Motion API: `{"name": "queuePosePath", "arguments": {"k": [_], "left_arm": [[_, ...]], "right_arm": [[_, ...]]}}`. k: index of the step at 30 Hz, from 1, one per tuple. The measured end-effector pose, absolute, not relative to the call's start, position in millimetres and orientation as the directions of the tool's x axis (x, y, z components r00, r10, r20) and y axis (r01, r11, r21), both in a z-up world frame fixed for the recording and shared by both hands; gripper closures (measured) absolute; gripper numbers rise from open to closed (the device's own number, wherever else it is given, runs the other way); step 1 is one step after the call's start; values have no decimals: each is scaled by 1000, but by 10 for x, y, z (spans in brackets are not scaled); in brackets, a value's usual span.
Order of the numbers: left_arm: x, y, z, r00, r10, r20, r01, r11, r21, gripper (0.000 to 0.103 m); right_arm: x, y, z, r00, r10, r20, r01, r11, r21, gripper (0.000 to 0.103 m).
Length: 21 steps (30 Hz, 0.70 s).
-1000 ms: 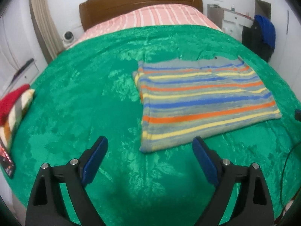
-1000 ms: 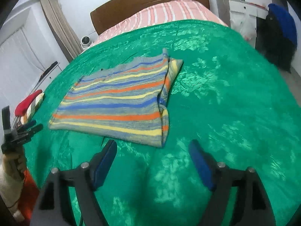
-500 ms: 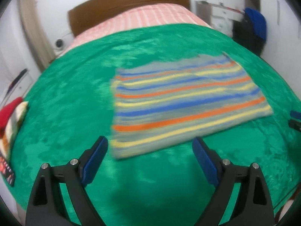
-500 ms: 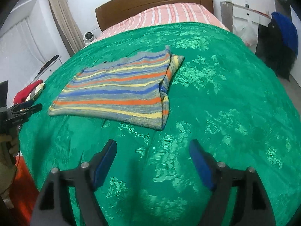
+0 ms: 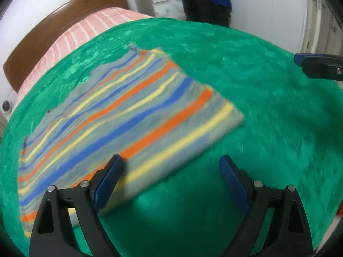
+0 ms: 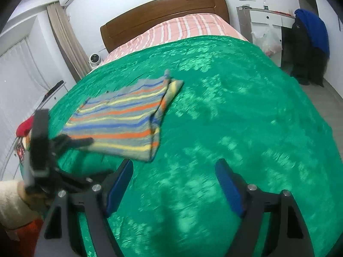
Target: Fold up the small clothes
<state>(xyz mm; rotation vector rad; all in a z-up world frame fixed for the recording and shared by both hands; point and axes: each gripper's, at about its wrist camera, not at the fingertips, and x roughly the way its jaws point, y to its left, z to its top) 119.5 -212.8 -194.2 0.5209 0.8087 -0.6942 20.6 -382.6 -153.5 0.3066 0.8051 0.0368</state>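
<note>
A striped knit garment (image 5: 120,115), grey with blue, orange and yellow bands, lies folded flat on the green bedspread (image 5: 268,117). It also shows in the right wrist view (image 6: 122,117), with a folded edge on its right side. My left gripper (image 5: 171,180) is open and empty, low over the garment's near edge, its left finger above the cloth. My right gripper (image 6: 174,186) is open and empty, over bare bedspread in front of the garment. The left gripper shows at the left of the right wrist view (image 6: 70,141).
A wooden headboard (image 6: 165,10) and a pink striped sheet (image 6: 182,30) are at the far end of the bed. Dark and blue clothes (image 6: 308,42) hang by a white desk at the right. A red item (image 6: 24,126) lies at the left bed edge.
My left gripper has swung right and closer to the garment, which now fills the left of its view. My right gripper has backed off a little; the left gripper entered its view.
</note>
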Motion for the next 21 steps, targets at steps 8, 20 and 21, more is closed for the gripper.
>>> {"name": "queuePosePath", "arguments": {"k": [8, 20, 21], "left_arm": [[1100, -2643, -2008, 497, -402, -769, 798, 561, 222, 74], [1595, -1846, -1480, 405, -647, -647, 691, 680, -247, 99], [1649, -1648, -1390, 411, -668, -620, 664, 685, -299, 99]], "right_arm": [[1490, -4241, -1643, 583, 402, -706, -2, 870, 493, 24], [3021, -3862, -2179, 435, 528, -729, 86, 782, 617, 94], [3019, -3776, -2055, 454, 548, -703, 64, 766, 639, 94]]}}
